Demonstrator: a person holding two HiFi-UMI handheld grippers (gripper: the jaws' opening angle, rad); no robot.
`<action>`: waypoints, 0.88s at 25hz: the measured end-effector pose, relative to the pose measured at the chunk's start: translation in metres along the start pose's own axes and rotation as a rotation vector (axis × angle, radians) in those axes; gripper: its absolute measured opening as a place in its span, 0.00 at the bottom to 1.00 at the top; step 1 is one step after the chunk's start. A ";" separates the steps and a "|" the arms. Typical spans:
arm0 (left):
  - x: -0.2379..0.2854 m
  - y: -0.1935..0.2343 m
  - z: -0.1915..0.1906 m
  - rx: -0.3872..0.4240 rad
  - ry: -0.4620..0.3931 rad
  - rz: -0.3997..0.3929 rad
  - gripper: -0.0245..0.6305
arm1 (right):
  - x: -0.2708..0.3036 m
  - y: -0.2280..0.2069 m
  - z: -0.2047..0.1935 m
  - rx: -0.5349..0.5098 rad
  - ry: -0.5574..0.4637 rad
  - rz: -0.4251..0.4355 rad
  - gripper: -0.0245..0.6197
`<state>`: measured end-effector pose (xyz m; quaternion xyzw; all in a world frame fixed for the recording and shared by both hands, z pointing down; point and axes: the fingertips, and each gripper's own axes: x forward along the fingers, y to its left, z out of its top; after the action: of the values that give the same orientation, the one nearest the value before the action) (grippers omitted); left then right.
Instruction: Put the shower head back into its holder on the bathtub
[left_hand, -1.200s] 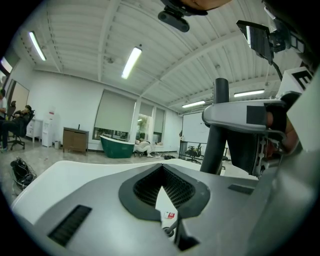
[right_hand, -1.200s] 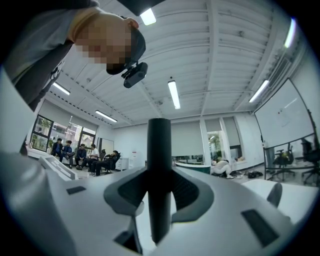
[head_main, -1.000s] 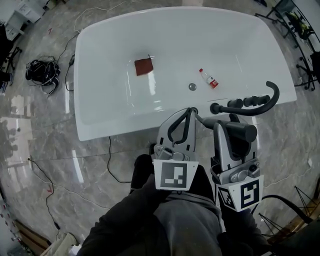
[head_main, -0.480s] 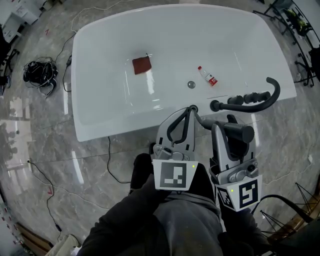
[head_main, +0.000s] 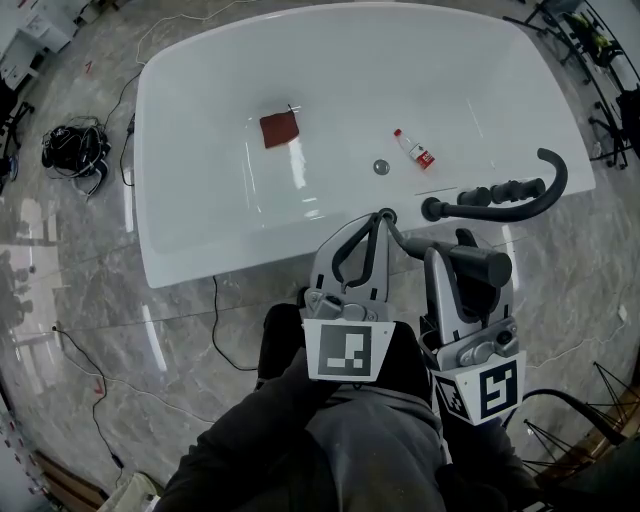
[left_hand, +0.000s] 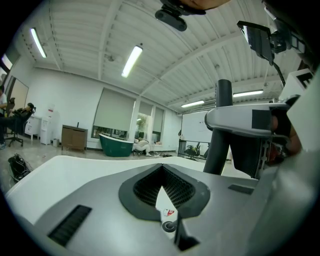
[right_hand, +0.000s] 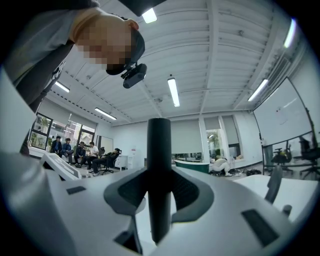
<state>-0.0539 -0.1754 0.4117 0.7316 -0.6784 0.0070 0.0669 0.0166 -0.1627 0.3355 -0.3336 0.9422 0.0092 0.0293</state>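
The black shower head (head_main: 478, 263) lies crosswise in my right gripper (head_main: 466, 250), which is shut on it just short of the white bathtub's near rim (head_main: 240, 252). In the right gripper view its dark handle (right_hand: 159, 175) stands upright between the jaws. The black tap fitting with its knobs and curved spout (head_main: 500, 194) sits on the rim just beyond that gripper. My left gripper (head_main: 383, 217) is shut with nothing in it, its tips over the near rim. In the left gripper view, the left gripper (left_hand: 171, 231) frames the drain and a small bottle.
Inside the tub lie a red cloth (head_main: 278, 129), a small bottle with a red label (head_main: 412, 149) and the drain (head_main: 381, 167). A bundle of black cable (head_main: 72, 150) lies on the marble floor at the left, and a thin cable (head_main: 222, 330) runs along the floor near the tub.
Both grippers keep their pose and hold. The tub and the tap fitting have shifted slightly up and left in the head view.
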 end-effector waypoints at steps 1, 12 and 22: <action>0.001 0.000 -0.003 -0.003 -0.002 0.000 0.04 | 0.000 -0.001 -0.003 0.000 0.000 0.000 0.25; 0.016 0.011 -0.040 -0.002 0.011 -0.004 0.04 | 0.012 -0.008 -0.042 -0.002 0.008 -0.008 0.25; 0.023 0.022 -0.056 -0.010 -0.001 0.002 0.04 | 0.021 -0.013 -0.068 -0.012 0.033 -0.015 0.25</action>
<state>-0.0697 -0.1938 0.4718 0.7305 -0.6793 0.0031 0.0702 0.0050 -0.1887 0.4024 -0.3410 0.9400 0.0091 0.0120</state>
